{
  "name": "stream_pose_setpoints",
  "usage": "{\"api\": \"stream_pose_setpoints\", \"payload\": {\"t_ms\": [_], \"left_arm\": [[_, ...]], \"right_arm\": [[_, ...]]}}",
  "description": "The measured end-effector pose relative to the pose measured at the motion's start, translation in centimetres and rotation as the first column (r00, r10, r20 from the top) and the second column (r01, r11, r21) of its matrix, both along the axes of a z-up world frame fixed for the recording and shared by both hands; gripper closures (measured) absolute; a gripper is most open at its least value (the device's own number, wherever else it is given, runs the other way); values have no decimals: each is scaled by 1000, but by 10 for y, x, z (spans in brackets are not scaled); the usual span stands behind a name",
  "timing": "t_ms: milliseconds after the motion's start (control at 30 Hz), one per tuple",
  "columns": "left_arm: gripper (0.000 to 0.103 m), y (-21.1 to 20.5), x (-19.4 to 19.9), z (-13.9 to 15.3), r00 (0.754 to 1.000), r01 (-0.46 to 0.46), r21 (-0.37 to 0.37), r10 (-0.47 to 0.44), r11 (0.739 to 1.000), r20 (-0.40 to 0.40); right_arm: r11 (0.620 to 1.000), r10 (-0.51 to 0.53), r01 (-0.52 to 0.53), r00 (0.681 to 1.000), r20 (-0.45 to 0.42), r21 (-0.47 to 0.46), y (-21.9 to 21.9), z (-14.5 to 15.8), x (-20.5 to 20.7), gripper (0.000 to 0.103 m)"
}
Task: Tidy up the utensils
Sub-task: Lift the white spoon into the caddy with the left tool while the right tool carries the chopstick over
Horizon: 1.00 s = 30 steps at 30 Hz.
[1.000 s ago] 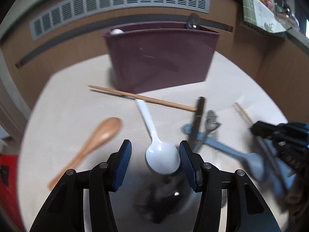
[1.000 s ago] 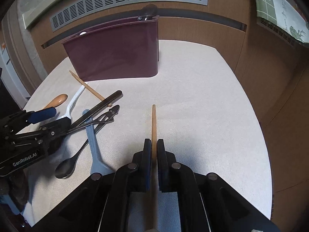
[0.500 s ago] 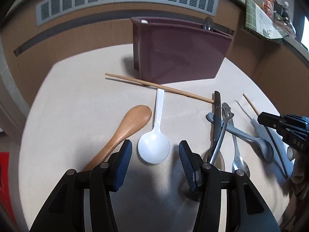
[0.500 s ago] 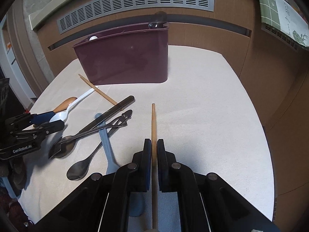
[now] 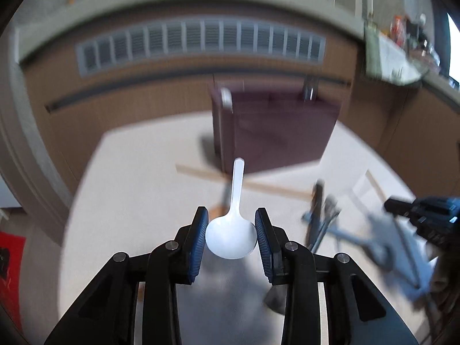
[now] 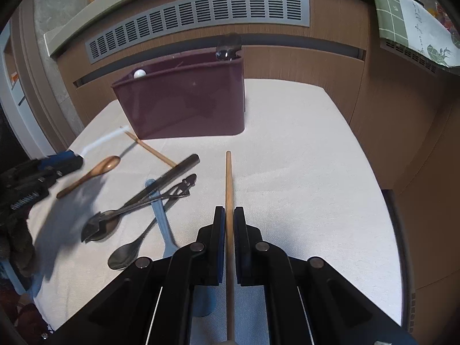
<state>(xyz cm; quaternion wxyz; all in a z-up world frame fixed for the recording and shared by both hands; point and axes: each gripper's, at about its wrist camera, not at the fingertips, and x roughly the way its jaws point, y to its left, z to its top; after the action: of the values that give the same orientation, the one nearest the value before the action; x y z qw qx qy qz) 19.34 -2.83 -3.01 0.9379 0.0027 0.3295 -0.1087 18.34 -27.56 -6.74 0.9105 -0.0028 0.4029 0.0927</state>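
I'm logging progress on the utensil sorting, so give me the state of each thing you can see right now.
left gripper: jaws just closed onto the white spoon, lifted off the table.
right gripper: shut on a chopstick.
maroon caddy: upright, some utensils inside.
wooden spoon: lying on the cloth.
second chopstick: lying on the cloth.
metal utensils: piled, crossed.

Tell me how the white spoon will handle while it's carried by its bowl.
The white spoon looks like thin plastic, so probably light. The left gripper pinches only the rounded bowl, so it may pivot or slip. Its long handle sticks out forward and could snag the bin.
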Motion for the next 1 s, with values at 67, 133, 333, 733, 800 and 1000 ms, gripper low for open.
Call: {"api": "stream_pose_setpoints", "payload": {"t_ms": [67, 133, 333, 733, 800, 1000], "left_arm": [[68, 5, -11, 22, 998, 0, -11, 1, 1000, 55], [68, 7, -19, 36, 997, 3, -16, -2, 1000, 80], [68, 12, -37, 54, 998, 25, -68, -21, 997, 65], [68, 18, -51, 53, 998, 35, -134, -29, 990, 47], [68, 19, -50, 59, 997, 46, -164, -35, 985, 66], [68, 6, -27, 126, 942, 109, -199, -37, 974, 335]], "right_arm": [[1000, 1, -1, 1000, 21, 9, 1, 7, -3, 98], [1000, 3, -4, 999, 50, 22, 2, 15, -7, 98], [998, 9, -16, 993, 118, 54, 2, 38, -18, 98], [998, -12, 1, 985, 170, 60, 1, 60, -27, 98], [998, -17, 3, 982, 190, 69, -1, 69, -26, 98], [996, -40, 11, 933, 356, 84, 0, 156, 0, 98]]}}
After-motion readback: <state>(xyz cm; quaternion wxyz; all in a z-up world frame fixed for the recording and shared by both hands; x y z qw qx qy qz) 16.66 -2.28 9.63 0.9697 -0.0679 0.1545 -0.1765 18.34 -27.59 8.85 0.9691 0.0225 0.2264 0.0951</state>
